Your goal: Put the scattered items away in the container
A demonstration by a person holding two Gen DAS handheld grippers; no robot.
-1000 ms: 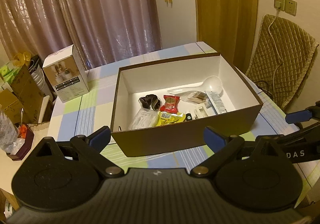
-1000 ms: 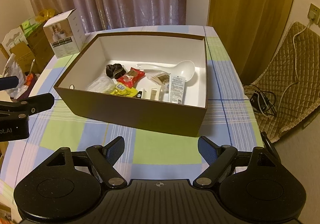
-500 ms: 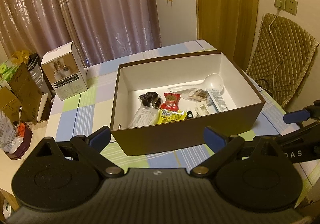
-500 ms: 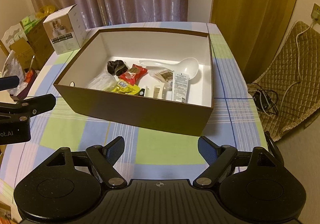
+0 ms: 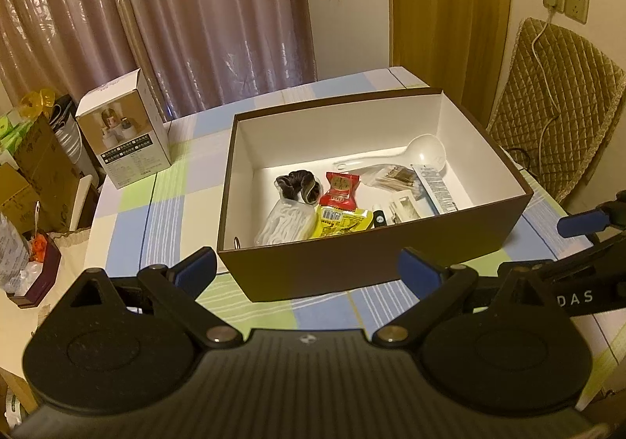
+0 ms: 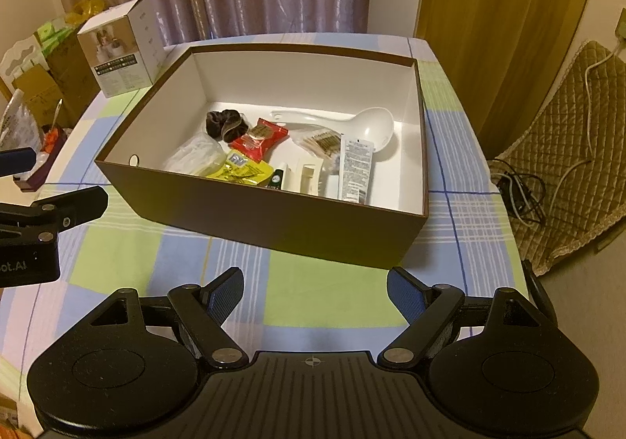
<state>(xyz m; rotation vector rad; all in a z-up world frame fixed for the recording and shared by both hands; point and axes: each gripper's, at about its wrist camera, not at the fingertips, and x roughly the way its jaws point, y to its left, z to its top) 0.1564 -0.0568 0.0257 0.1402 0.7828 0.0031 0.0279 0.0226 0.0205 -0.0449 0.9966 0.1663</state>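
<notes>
**Items gathered in the box, both grippers empty**

The brown box is seen on the checked tablecloth, with its white interior exposed. Inside it are held a white ladle at about 2 o'clock, a dark scrunchie at 10 o'clock, a red packet near the centre, a yellow packet and a clear bag toward 7 o'clock, and a white tube at 4 o'clock. The left gripper is held before the near wall, fingers spread wide, nothing grasped. The right gripper is likewise released and empty. A white carton is stood at the box's 10 o'clock, apart from it.
</notes>
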